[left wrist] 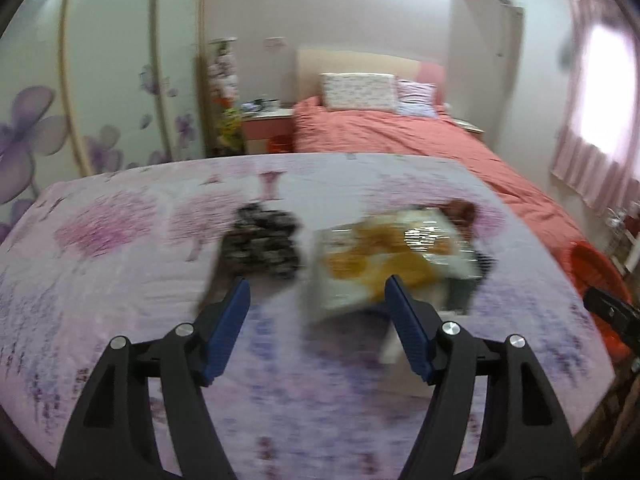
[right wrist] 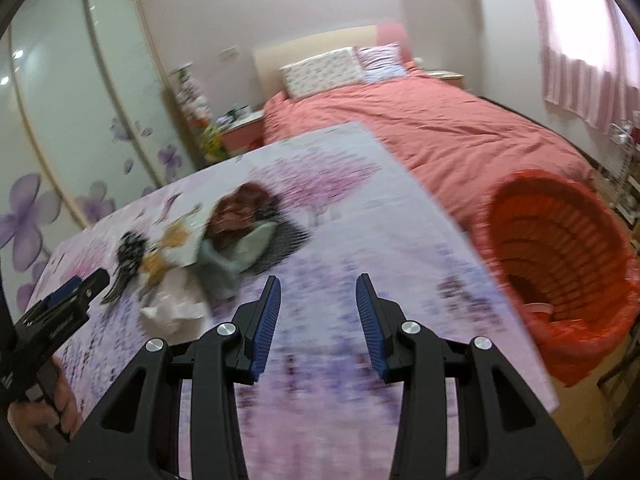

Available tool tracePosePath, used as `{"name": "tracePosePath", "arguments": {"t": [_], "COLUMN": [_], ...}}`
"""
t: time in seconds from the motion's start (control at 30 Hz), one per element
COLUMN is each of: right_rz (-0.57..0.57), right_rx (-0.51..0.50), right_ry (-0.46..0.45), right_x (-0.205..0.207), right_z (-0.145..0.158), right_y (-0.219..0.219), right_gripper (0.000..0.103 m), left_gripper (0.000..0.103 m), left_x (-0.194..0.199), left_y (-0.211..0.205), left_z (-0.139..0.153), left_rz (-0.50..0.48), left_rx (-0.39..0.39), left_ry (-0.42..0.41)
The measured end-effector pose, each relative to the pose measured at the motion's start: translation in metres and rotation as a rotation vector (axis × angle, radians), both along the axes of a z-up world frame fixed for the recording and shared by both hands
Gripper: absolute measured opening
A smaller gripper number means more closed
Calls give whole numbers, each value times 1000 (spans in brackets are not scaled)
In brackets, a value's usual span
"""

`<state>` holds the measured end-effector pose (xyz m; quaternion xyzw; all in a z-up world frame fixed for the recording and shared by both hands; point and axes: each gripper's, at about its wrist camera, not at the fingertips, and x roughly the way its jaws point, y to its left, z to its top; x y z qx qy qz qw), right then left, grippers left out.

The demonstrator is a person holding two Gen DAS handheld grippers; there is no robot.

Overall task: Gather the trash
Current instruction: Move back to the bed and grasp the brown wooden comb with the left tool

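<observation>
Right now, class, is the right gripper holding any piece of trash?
No. The right gripper is open with nothing between its blue pads, hovering over the floral tablecloth apart from the trash pile.

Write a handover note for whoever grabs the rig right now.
Left gripper: jaws open, empty, pointed at the trash pile on the table.
Right gripper: jaws open, empty, above bare tablecloth.
Trash: snack bag, dark wrapper, crumpled tissue, reddish wrapper, all on the table.
Red-lined bin stands off the table's right edge.
Left: every piece on the table.

Blurred trash pile, basket half-cropped.
</observation>
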<state>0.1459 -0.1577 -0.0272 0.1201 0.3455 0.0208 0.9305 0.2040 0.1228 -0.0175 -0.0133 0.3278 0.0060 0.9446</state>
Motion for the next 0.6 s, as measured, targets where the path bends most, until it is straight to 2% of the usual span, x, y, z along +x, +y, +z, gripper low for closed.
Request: {"name": "tracePosePath", "arguments": {"t": [0.2,0.5,0.6], "right_rz": [91,109,117], "right_rx": [-28,-41,-44], "right_ry": [-4,0,7], "right_x": [9,23,29], "right_z": [0,-3,-6], "right_y": [47,69,77], "right_gripper": [40,40,40], "left_gripper": [69,69,62], "left_x": [16,56,65], "left_y": [39,65,72], "left_z": [-13,-48,-58], "left_rz": [86,110,112], "left_rx": [20,18,-2], "left_ry": [29,145,192]}}
